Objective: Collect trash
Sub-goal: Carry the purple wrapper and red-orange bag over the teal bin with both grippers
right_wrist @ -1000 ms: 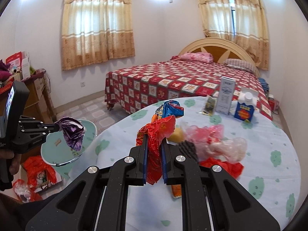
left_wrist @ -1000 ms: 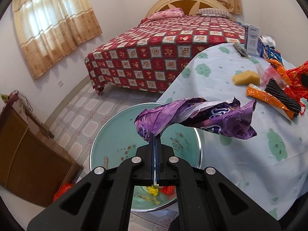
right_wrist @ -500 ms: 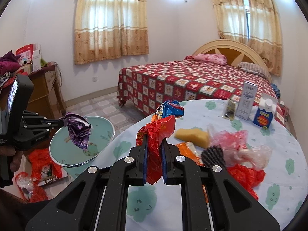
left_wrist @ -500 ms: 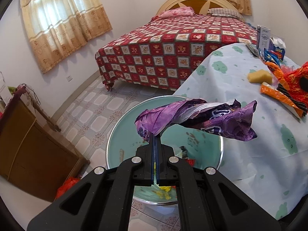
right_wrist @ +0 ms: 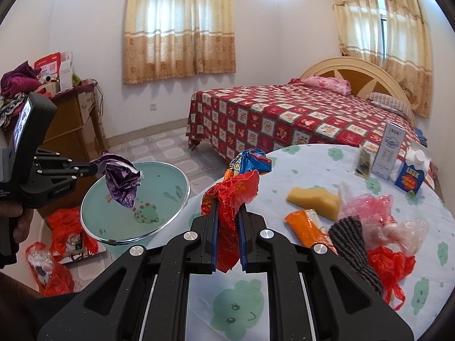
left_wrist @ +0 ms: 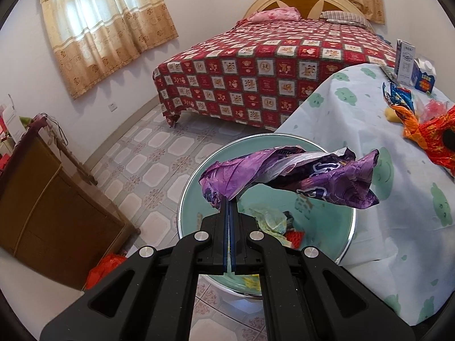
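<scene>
My left gripper [left_wrist: 229, 203] is shut on a crumpled purple wrapper [left_wrist: 290, 176] and holds it above a round teal basin [left_wrist: 327, 236] that holds some trash. The same wrapper [right_wrist: 122, 182] and basin [right_wrist: 167, 199] show in the right wrist view, left of the table. My right gripper [right_wrist: 227, 213] is shut on a red wrapper [right_wrist: 230, 201] above the table's near left edge. A blue wrapper [right_wrist: 253, 162], an orange wrapper [right_wrist: 304, 224], a yellow sponge [right_wrist: 312, 199], dark yarn [right_wrist: 352, 244] and pink and red plastic bags [right_wrist: 381, 227] lie on the table.
The round table [right_wrist: 298, 284] has a pale cloth with green clouds. Cartons [right_wrist: 392, 147] stand at its far right edge. A bed [right_wrist: 284, 119] is behind. A wooden cabinet [left_wrist: 48, 207] stands at the left, with red bags [right_wrist: 62, 227] on the floor.
Both grippers have moved left toward the basin. The purple wrapper now hangs over the basin's middle, and the red wrapper is closer to the table's left edge. Both grips are unchanged.
</scene>
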`<state>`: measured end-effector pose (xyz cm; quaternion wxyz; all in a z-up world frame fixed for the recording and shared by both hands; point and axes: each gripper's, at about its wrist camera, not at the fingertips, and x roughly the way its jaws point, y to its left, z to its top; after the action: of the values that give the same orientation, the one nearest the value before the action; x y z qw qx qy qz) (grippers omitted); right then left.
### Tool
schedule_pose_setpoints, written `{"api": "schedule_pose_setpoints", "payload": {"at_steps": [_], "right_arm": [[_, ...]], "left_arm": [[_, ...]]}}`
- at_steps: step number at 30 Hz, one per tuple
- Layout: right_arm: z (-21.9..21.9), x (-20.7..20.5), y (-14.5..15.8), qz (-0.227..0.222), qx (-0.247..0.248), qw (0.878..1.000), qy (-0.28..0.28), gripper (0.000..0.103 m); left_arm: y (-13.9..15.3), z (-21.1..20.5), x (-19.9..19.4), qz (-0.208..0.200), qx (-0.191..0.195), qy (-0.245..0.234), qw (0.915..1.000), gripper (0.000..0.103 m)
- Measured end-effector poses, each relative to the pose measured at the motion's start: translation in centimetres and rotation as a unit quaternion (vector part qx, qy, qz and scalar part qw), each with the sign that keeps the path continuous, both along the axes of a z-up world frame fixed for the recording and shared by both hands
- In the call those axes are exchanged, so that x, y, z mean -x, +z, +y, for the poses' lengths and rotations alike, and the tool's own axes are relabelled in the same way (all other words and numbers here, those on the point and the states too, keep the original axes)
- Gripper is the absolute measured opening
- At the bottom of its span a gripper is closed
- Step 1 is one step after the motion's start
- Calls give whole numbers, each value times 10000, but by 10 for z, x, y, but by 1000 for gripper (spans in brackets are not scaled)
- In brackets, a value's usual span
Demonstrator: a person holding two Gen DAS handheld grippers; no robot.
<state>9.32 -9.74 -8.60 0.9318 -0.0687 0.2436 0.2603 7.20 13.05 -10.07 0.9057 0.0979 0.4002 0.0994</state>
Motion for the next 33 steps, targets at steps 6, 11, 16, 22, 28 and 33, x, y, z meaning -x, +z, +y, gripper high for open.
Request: {"api": "schedule_pose_setpoints", "payload": {"at_steps": [6,11,16,22,28,33], "right_arm": [[11,-1,-2,7,36,9999,117,12],[20,-4,-2,5,56,9997,236,12],[28,-5,-1,-2,60,9995,323,12],[38,-7,2,-27,63,9991,427,12],[48,-9,4,-40,93,9985,539,12],[58,-10,7,-60,109,9980,625,12]], "left_arm": [[-1,12,0,9,-8,156,9999,0],[-2,24,0,19,-6,302,9995,0],[-1,31,1,-3,-29,402,9992,0],[-1,40,2,-11,-52,511,9987,1],[0,52,3,-38,-106,692,9975,0],[0,58,1,-34,-101,760,9970,1]]}}
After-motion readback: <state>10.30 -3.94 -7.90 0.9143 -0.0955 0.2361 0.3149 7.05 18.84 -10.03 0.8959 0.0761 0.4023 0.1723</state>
